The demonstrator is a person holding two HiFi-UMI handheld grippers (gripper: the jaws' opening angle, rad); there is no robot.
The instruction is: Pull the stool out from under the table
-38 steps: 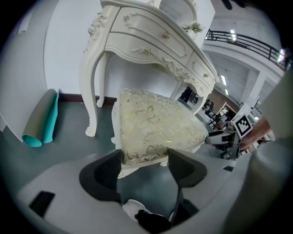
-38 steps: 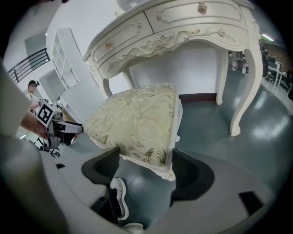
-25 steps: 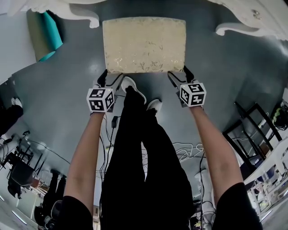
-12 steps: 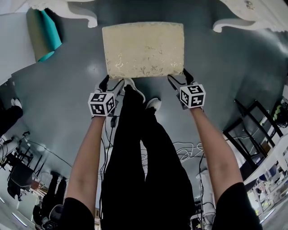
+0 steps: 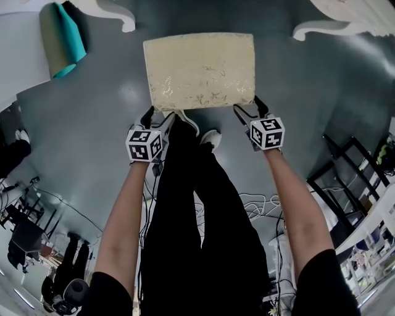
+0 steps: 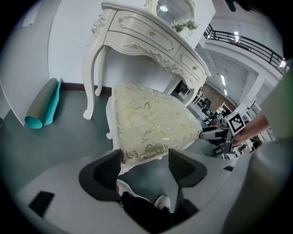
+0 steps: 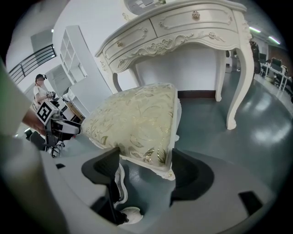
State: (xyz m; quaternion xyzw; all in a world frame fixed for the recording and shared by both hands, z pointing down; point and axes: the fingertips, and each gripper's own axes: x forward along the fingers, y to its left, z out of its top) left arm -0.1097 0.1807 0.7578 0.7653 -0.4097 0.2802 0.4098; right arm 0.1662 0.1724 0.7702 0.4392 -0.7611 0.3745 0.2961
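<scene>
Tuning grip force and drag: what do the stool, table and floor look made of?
The stool: padded seat in cream fabric with a shiny gold leaf pattern, brocade-like; its frame looks white-painted. The table: carved, glossy white, probably painted wood. The floor: smooth grey-green with faint reflections, likely coated concrete.

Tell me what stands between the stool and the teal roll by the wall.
The table's white curved leg, seen in the left gripper view; otherwise bare grey floor.

The glossy grey floor [image 5: 92, 117] bears a cream gold-patterned cushioned stool [image 5: 200, 68], a rolled teal mat [image 5: 66, 37], the white carved table's legs [image 5: 120, 15] and loose cables [image 5: 253, 203].
</scene>
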